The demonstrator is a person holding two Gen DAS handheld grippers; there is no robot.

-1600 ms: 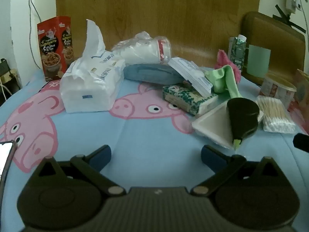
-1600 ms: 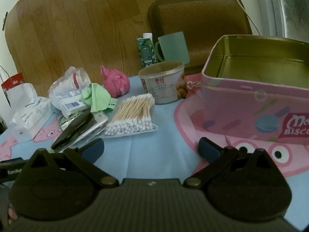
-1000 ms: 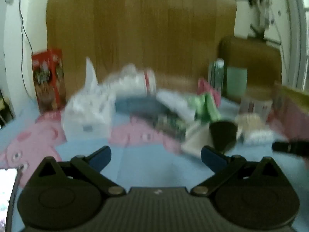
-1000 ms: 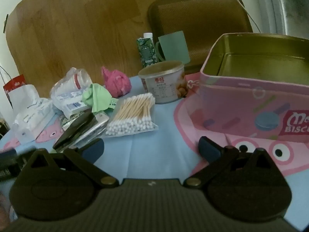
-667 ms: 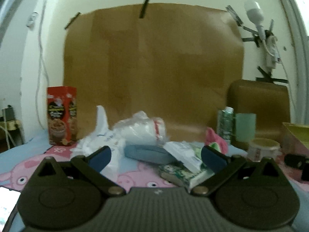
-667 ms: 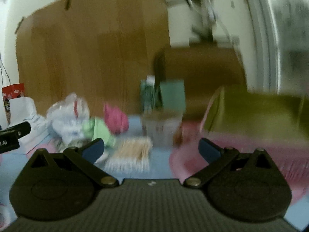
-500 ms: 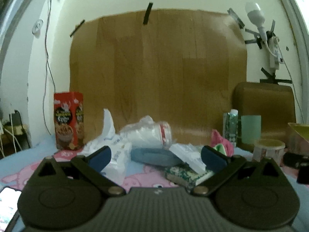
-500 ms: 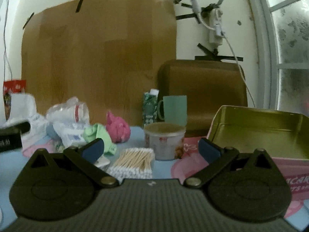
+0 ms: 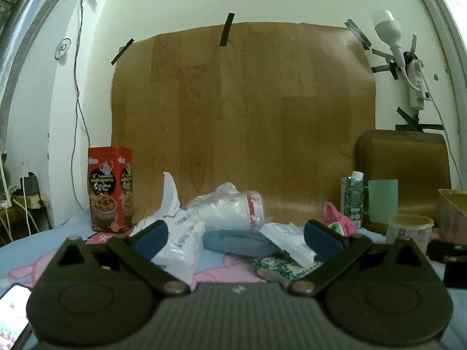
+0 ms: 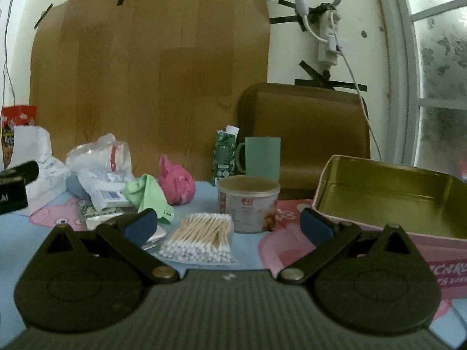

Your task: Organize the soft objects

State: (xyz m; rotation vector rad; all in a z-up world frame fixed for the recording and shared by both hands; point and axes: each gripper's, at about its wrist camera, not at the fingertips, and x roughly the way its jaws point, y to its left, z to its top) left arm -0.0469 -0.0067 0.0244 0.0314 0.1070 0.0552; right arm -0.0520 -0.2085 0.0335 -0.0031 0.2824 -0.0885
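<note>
My left gripper [image 9: 235, 240] is open and empty, held low over the blue pig-print cloth, facing a pile: a white tissue pack [image 9: 175, 242], a bagged stack of white cups [image 9: 230, 211], a blue-grey pouch [image 9: 238, 242] and a floral tissue packet [image 9: 280, 267]. My right gripper [image 10: 229, 226] is open and empty. Ahead of it lie a bag of cotton swabs [image 10: 201, 237], a green cloth [image 10: 147, 197], a pink cloth [image 10: 175, 183] and an open pink biscuit tin [image 10: 388, 201] at the right.
A red cereal box [image 9: 109, 189] stands at the back left. A green carton [image 10: 224, 157], a green mug [image 10: 262, 156] and a lidded paper tub [image 10: 248, 204] stand near the brown chair back [image 10: 306, 122]. A phone [image 9: 13, 312] lies at the lower left.
Both grippers have tilted up from looking down at the cloth to looking level at the wall. Both stay open and empty. The objects have not moved.
</note>
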